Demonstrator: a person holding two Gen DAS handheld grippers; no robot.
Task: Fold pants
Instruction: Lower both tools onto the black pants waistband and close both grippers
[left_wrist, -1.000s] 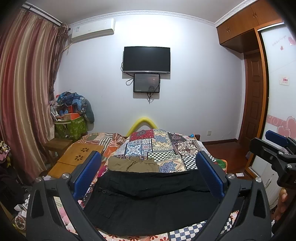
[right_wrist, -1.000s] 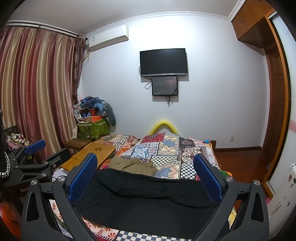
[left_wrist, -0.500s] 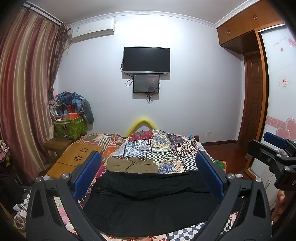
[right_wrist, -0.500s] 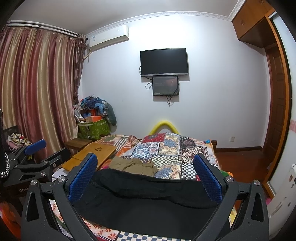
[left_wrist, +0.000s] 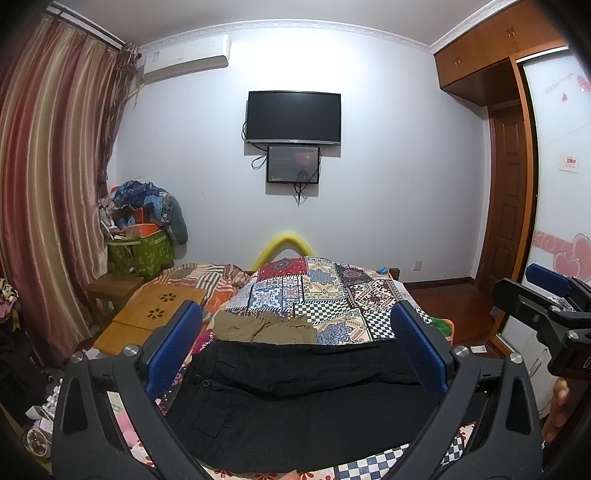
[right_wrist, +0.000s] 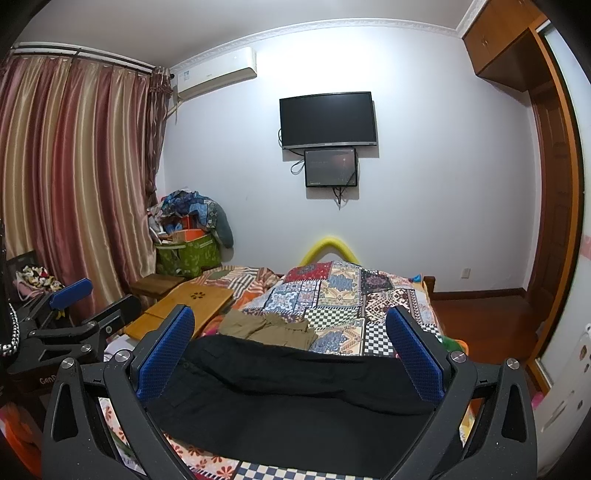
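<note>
Both the left tool (left_wrist: 295, 347) and right tool (right_wrist: 291, 350) gape wide, empty, above black pants (left_wrist: 303, 398).

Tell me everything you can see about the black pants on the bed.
The black pants lie spread crosswise on the patterned bedspread, near the front edge. The fabric looks matte and woven, with a patch pocket and two small buttons toward the left. A long crease runs across them, so they look partly folded. Khaki pants lie just behind, meeting the far edge. Neither tool touches them.
</note>
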